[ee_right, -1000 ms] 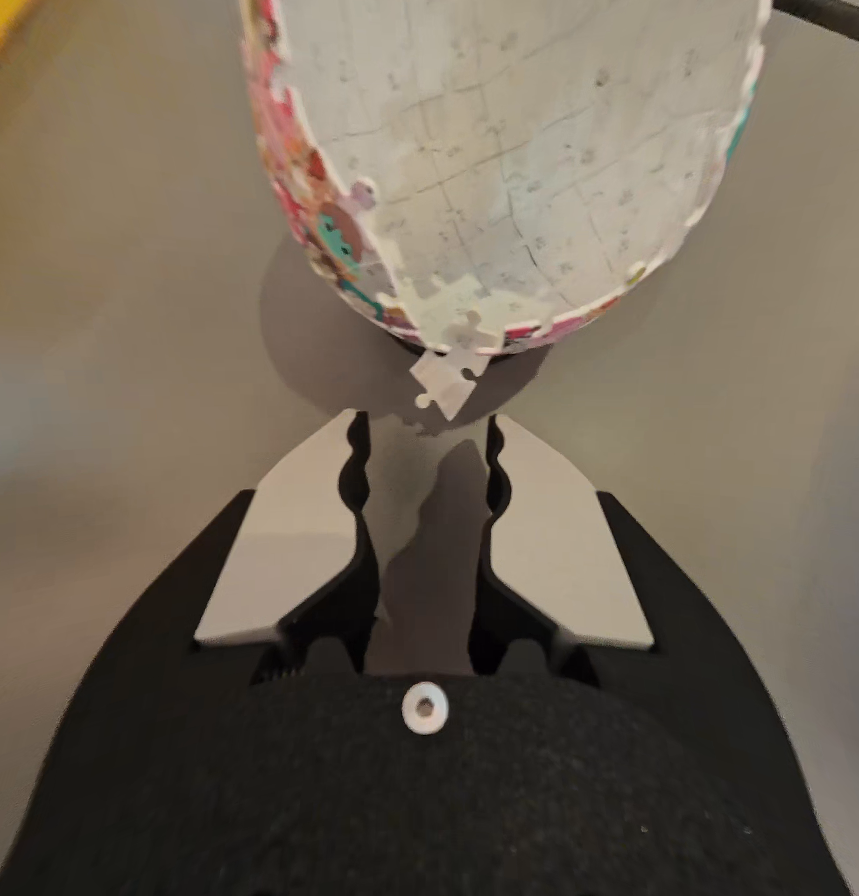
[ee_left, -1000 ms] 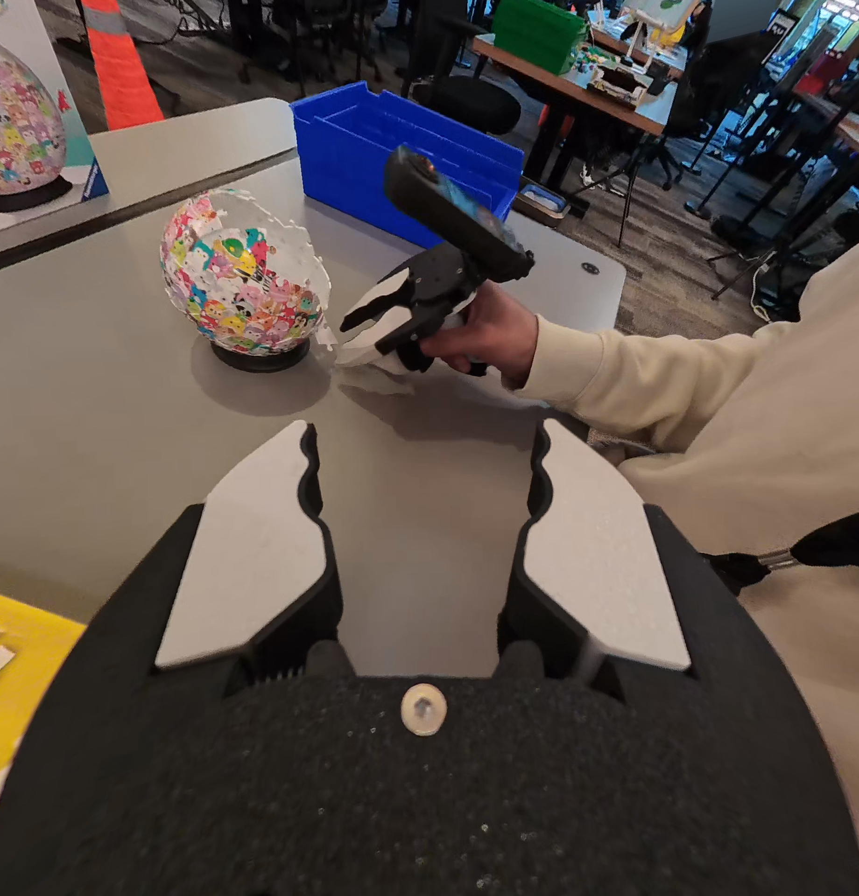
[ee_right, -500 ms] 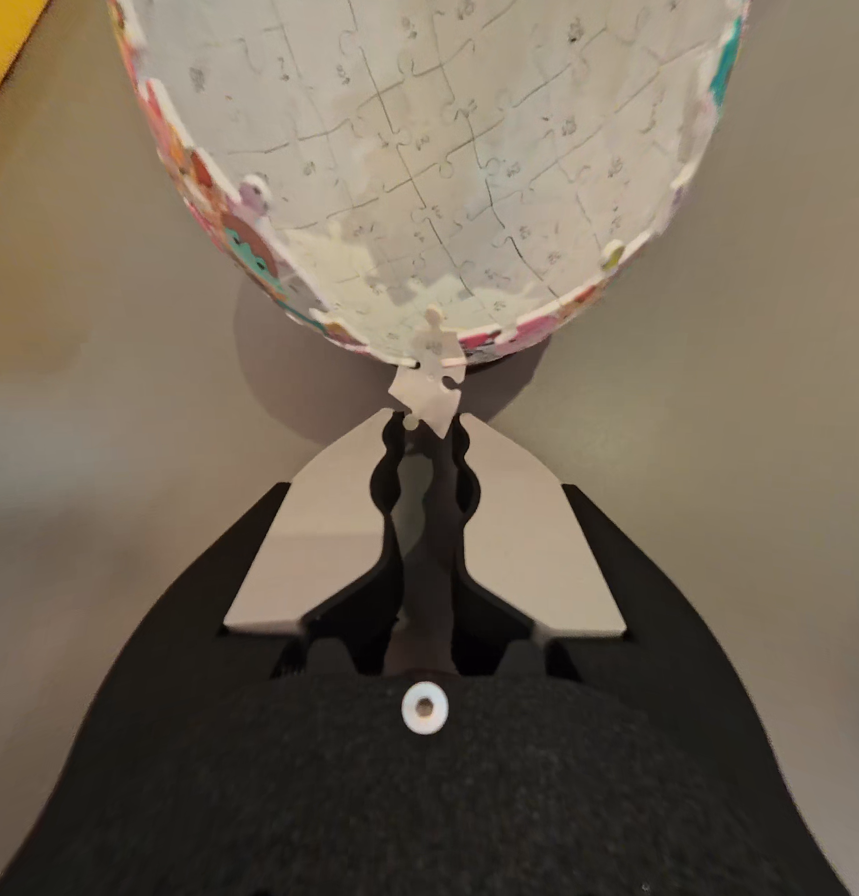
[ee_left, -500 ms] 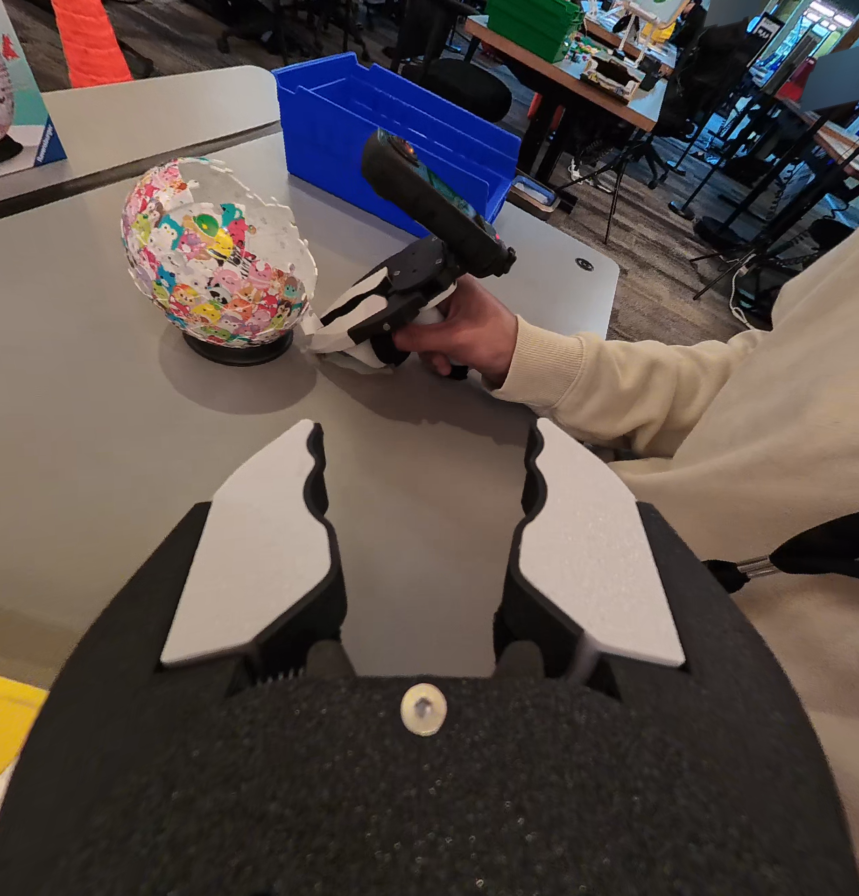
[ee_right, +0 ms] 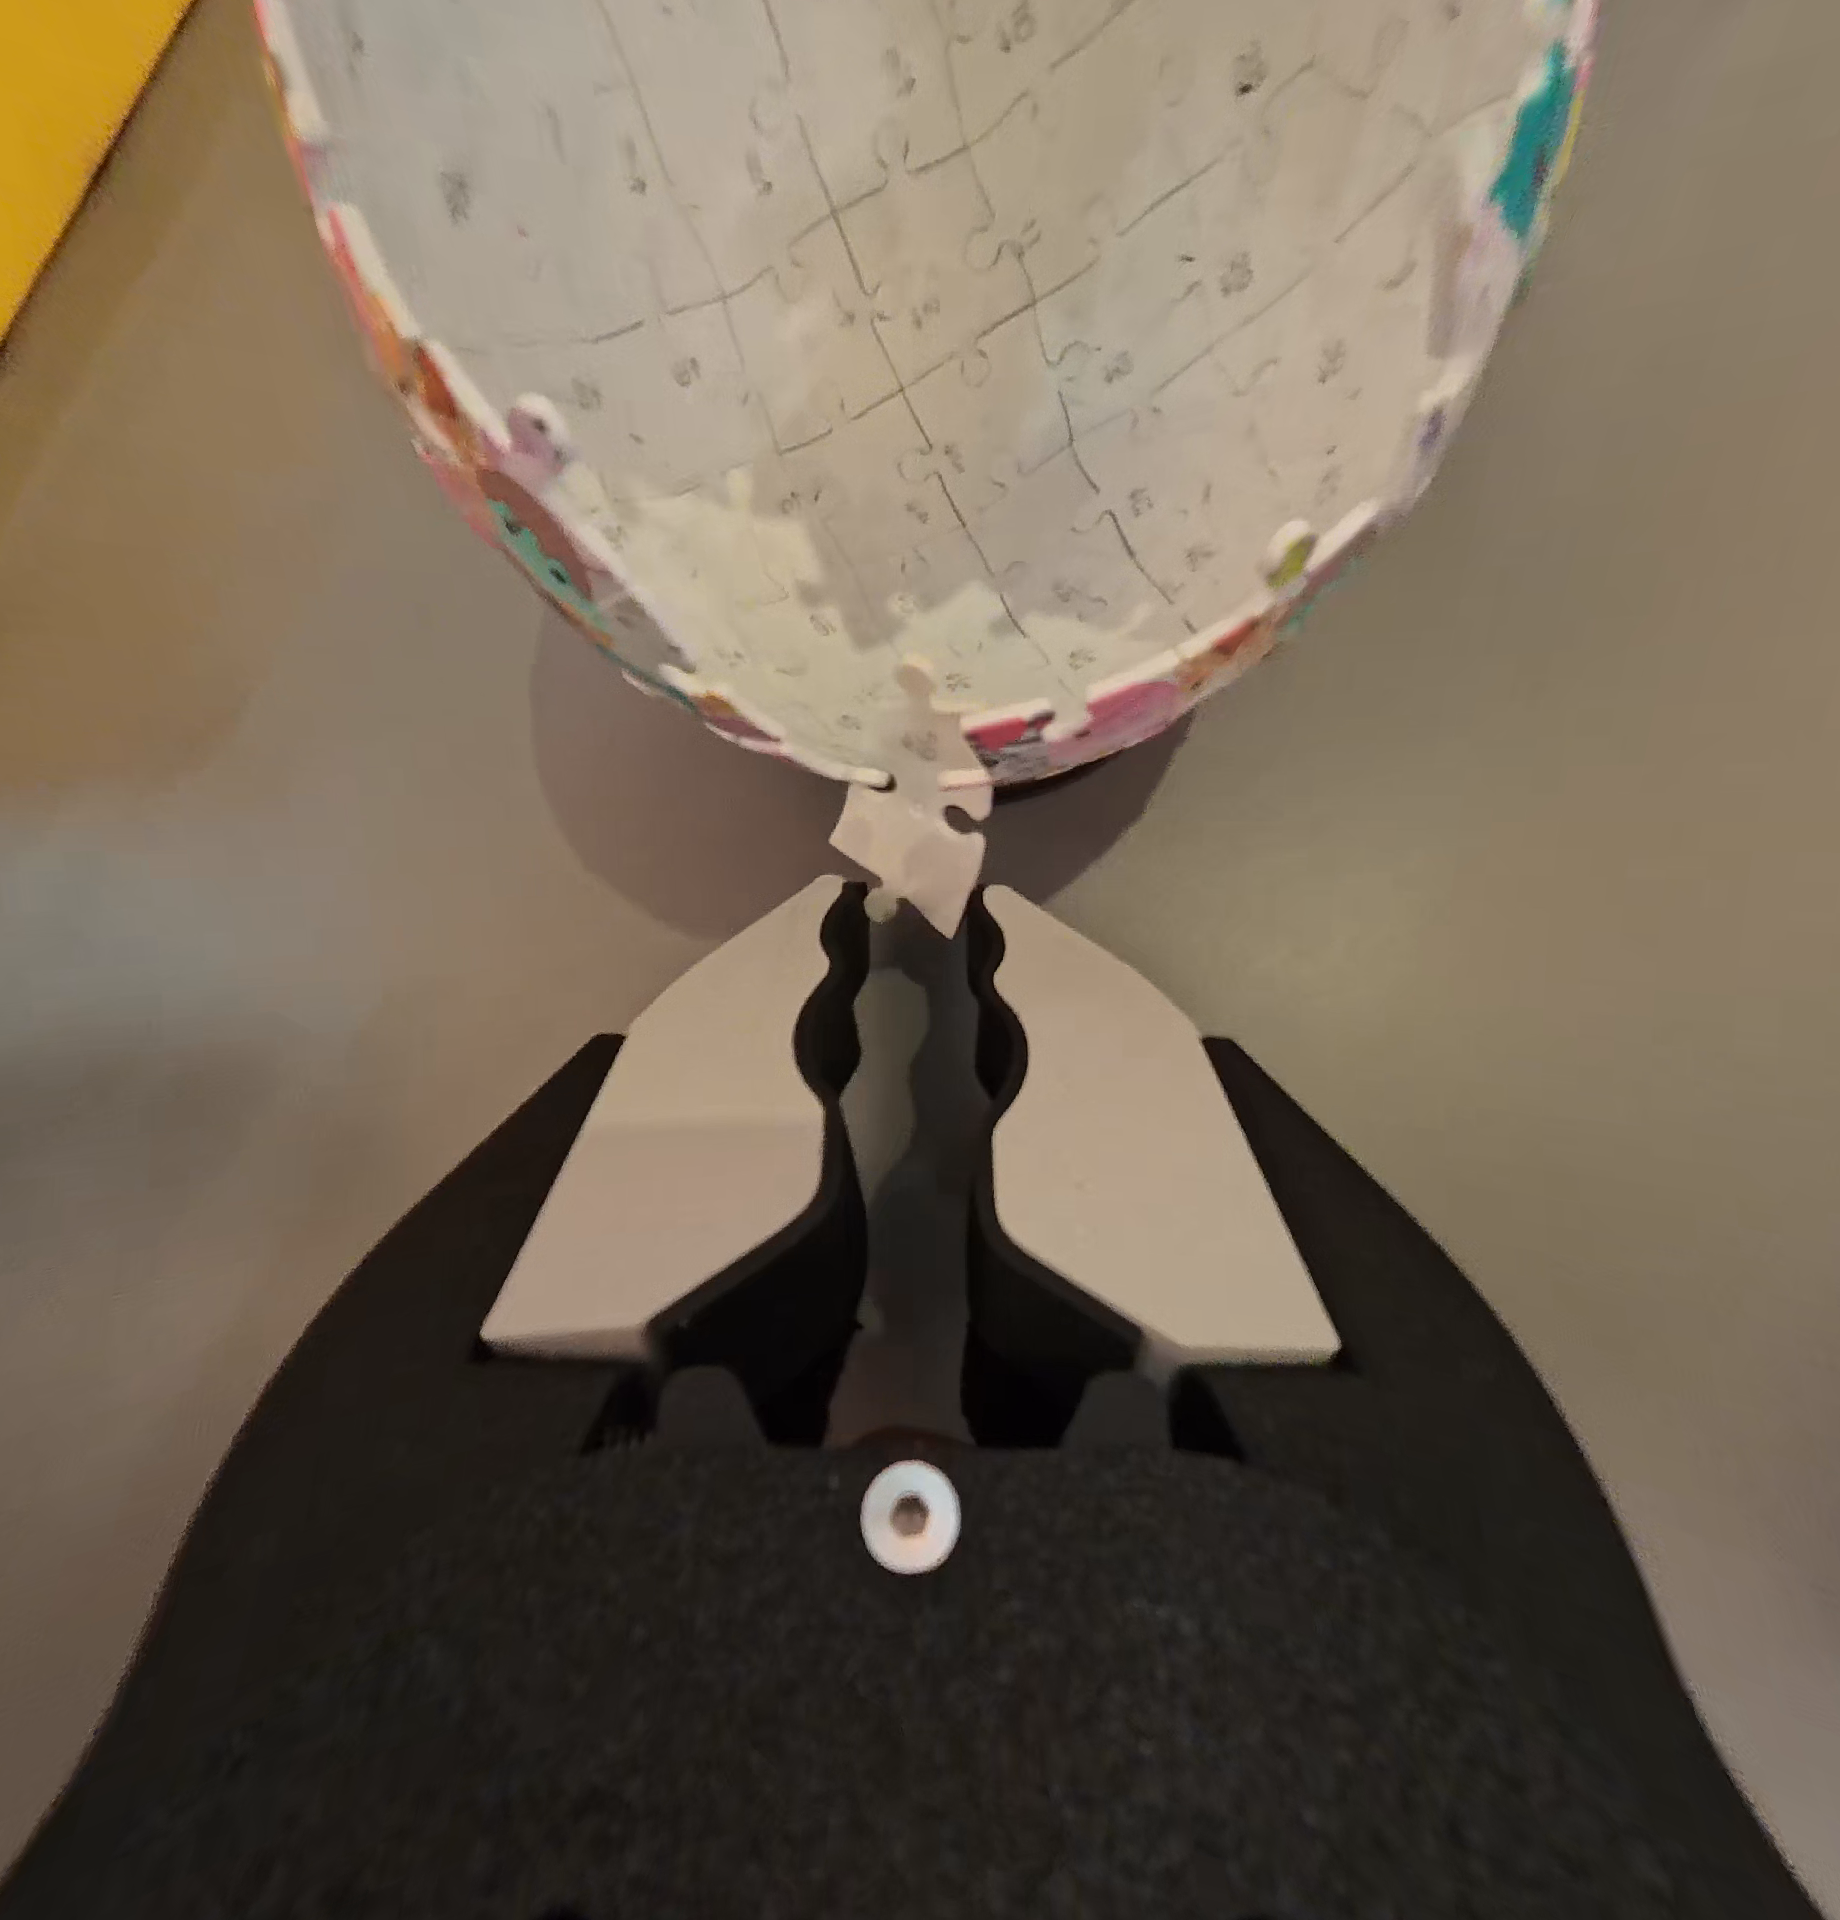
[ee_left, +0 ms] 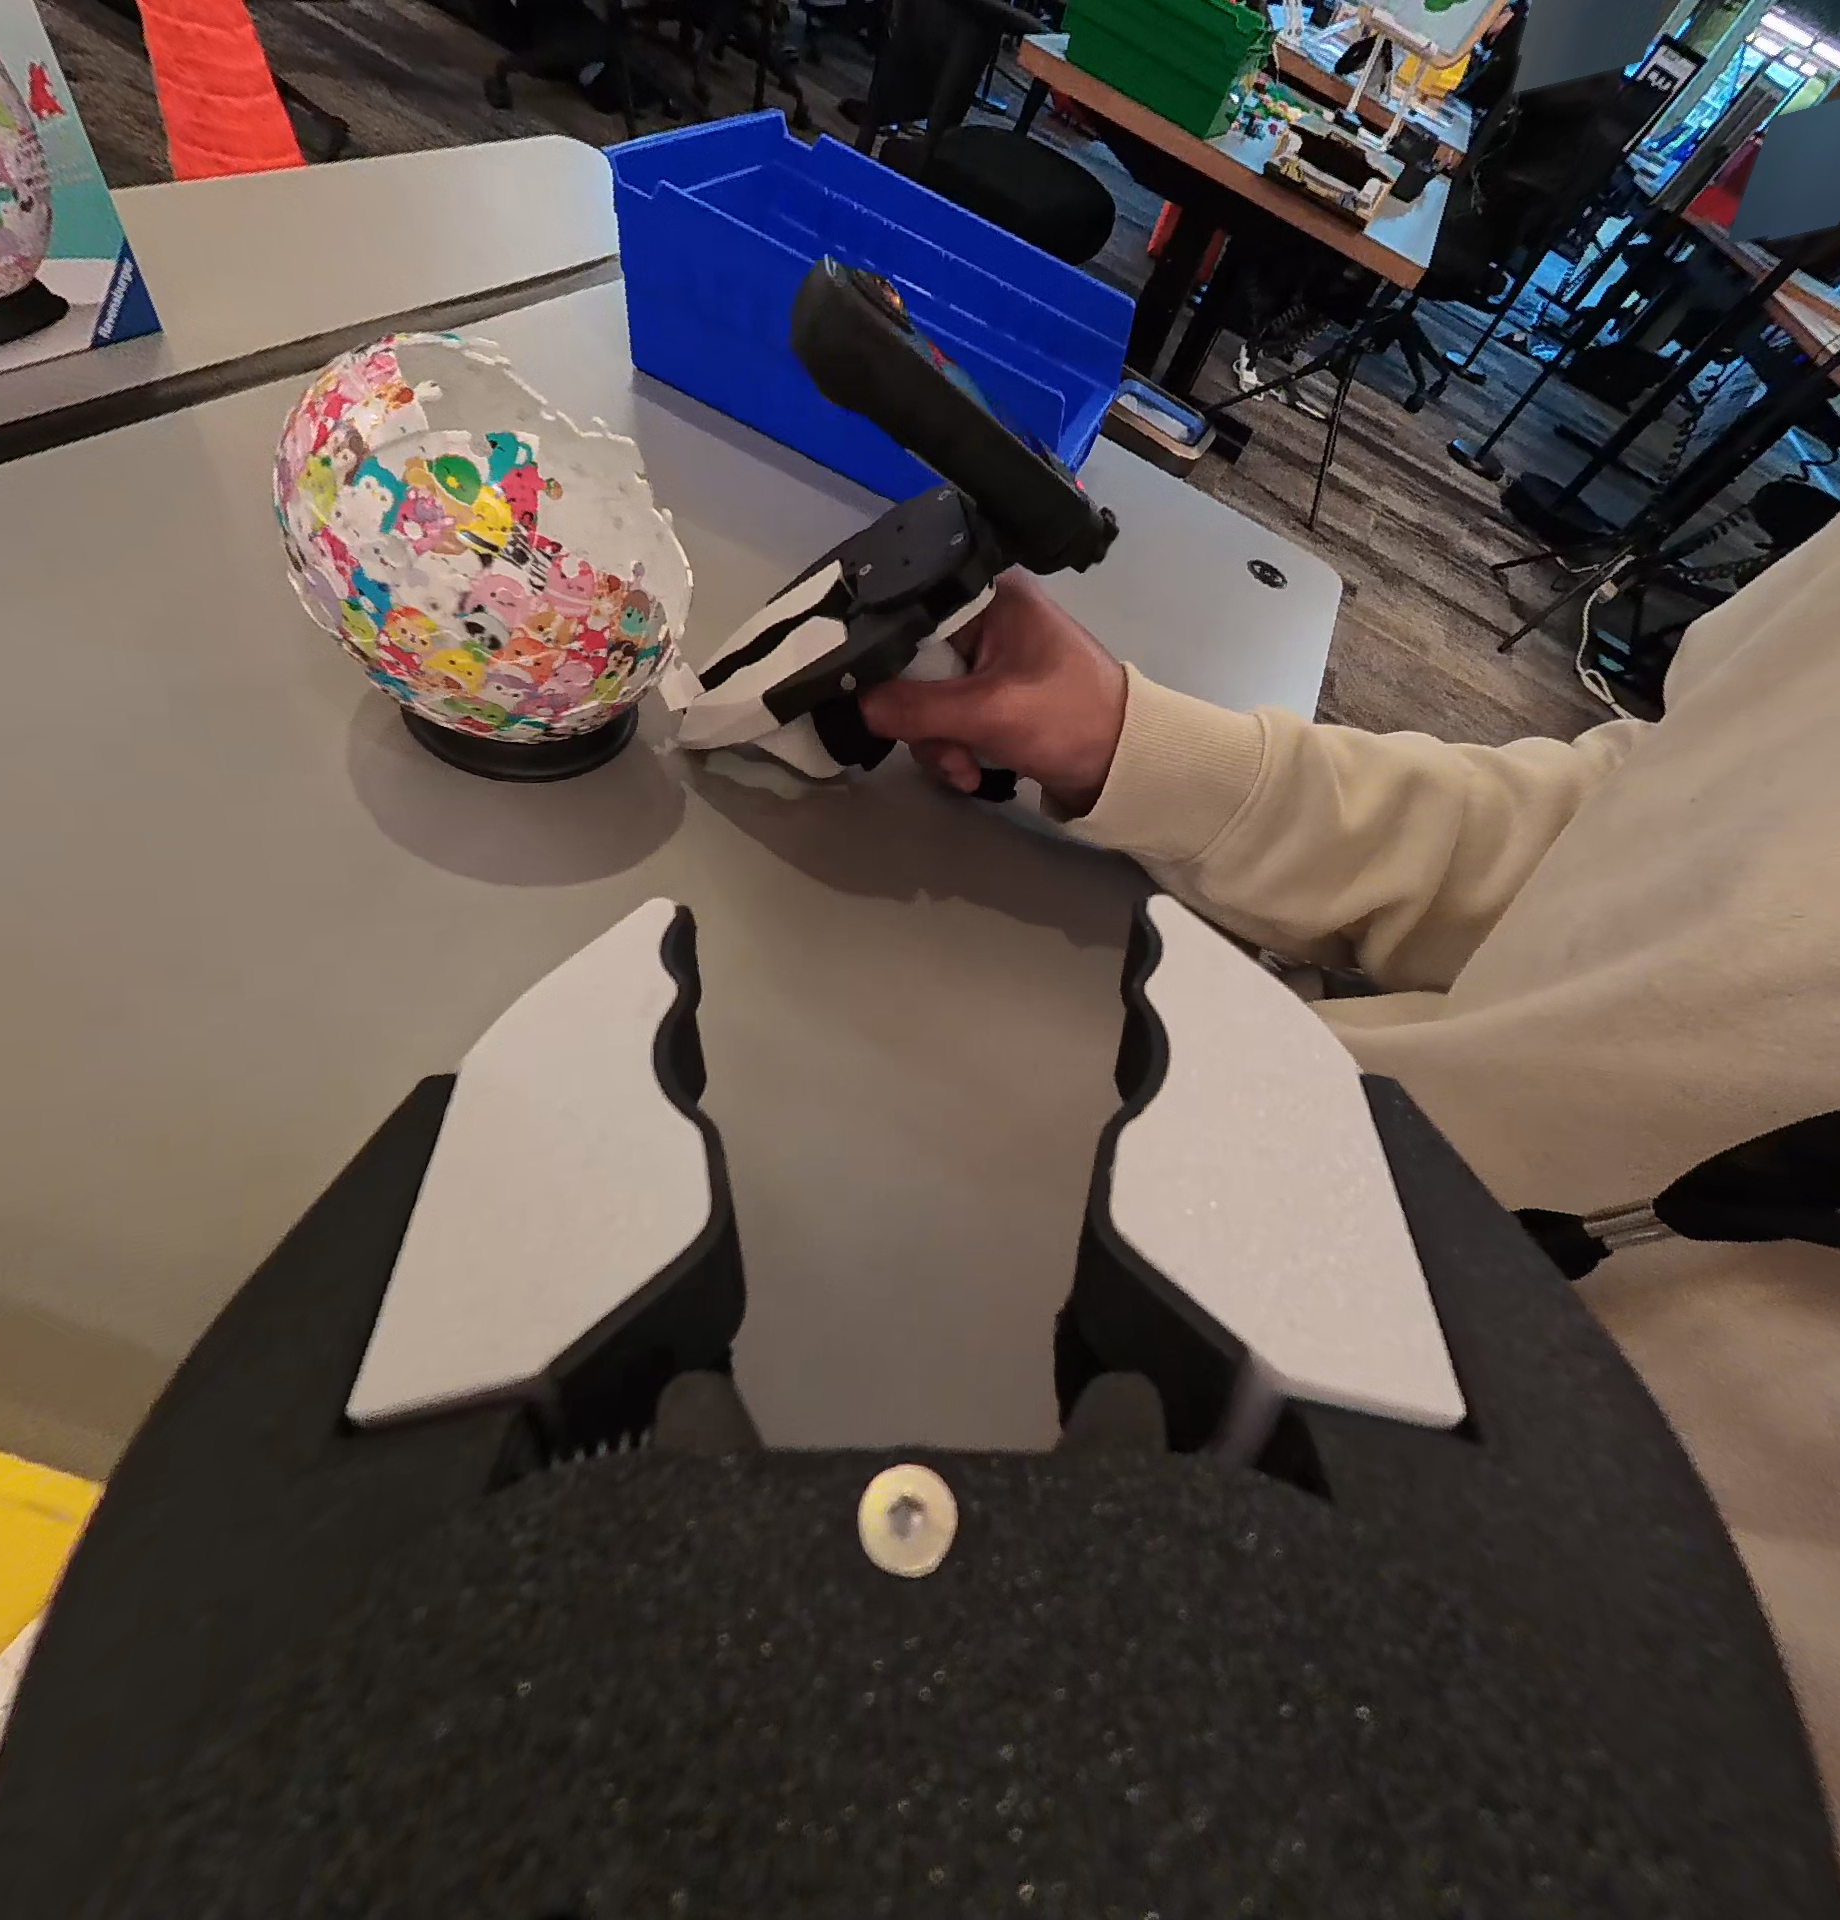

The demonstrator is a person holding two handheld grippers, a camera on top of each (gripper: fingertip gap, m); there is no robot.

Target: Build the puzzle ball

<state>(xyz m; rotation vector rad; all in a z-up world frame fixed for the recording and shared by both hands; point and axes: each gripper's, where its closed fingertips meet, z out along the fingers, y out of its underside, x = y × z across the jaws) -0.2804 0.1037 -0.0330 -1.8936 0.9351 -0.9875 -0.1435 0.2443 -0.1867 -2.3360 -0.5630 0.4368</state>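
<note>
The half-built puzzle ball [ee_left: 459,561] is a colourful open shell on a black stand [ee_left: 521,743] on the grey table [ee_left: 168,987]. In the right wrist view I look into its white inside [ee_right: 947,312]. My right gripper [ee_right: 911,904] is nearly closed on a loose white puzzle piece [ee_right: 921,831], which touches the shell's lower rim. In the left wrist view the right gripper [ee_left: 687,717] sits low at the ball's right base. My left gripper [ee_left: 911,935] is open and empty, held back above the bare table.
A blue bin [ee_left: 843,260] stands behind the ball. The puzzle's box [ee_left: 22,177] is at the far left, next to an orange cone [ee_left: 220,83]. A yellow tray edge [ee_left: 2,1538] shows at the lower left. A person's hand and cream sleeve [ee_left: 1259,810] reach in from the right. My hands' fingertips stand some 25 centimeters from each other.
My right gripper has narrowed around the piece and pushed it up against the shell's rim. My left gripper's view has shifted a little and it stays open.
</note>
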